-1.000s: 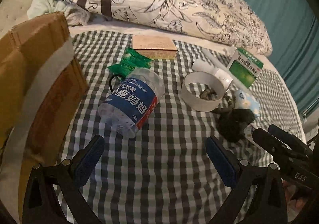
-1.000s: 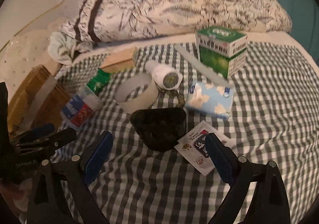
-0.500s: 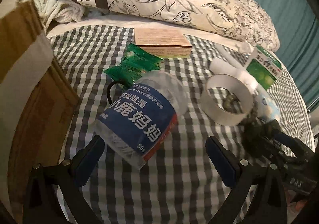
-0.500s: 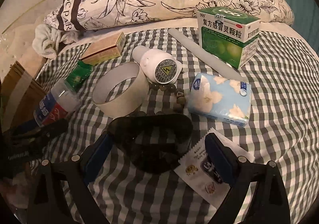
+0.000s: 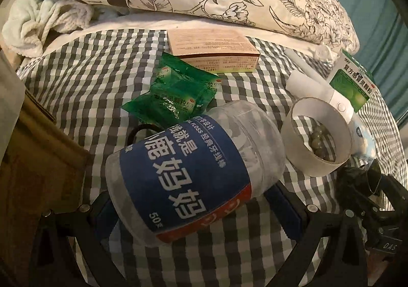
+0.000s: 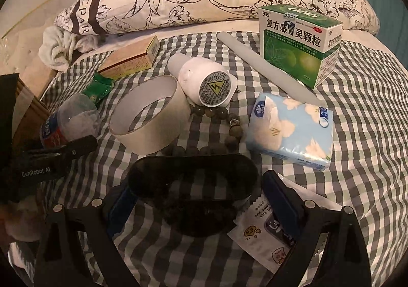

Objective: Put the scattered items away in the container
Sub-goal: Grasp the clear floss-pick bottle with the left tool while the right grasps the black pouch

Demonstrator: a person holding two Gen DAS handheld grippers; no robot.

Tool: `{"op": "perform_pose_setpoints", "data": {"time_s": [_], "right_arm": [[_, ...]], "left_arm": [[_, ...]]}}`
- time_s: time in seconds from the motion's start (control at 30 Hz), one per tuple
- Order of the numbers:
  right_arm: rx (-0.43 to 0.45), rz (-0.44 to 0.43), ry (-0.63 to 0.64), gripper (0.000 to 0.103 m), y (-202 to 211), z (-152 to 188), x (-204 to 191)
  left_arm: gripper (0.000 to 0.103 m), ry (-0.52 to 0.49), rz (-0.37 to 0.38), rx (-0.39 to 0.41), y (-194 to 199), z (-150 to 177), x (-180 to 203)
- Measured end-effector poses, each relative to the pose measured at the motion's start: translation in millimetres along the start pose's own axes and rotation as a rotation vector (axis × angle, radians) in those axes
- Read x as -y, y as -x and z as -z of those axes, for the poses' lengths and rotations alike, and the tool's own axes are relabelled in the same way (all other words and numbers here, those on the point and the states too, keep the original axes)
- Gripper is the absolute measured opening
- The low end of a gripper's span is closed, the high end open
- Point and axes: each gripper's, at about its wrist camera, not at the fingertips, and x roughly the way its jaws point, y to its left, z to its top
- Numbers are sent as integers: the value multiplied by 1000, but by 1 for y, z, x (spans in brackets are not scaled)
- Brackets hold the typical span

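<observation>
Floss jar (image 5: pixel 193 172) now sits between your left gripper (image 5: pixel 196 208) pads — a second ago well ahead. Right gripper (image 6: pixel 196 208) likewise closed in, straddling black case (image 6: pixel 191 185). Both tongs spread, nothing pinched. Cardboard box (image 5: pixel 33 172) waits left — squeeze next.

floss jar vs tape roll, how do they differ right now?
The floss jar is clear plastic with a blue label and a closed body; the tape roll is a plain white open ring, with beads visible through it. The jar lies on its side between the open left tongs; the roll sits clear of both tongs. The jar looks longer than the roll. Both rest on the checked cloth.
</observation>
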Motion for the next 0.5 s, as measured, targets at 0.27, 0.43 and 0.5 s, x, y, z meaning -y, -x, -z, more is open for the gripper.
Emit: {"op": "perform_pose_setpoints", "data": {"time_s": [0.27,0.43,0.5], "right_arm": [[-1,-1,8,94,-1,1,0],[3,-1,7,94,1,2,3],[10,-4,3,94,3,4,4]], "left_arm": [[103,99,157,-69,15,12,14],[103,120,178,-50,25,18,26],[102,115,167,-37,26,20,28]]}}
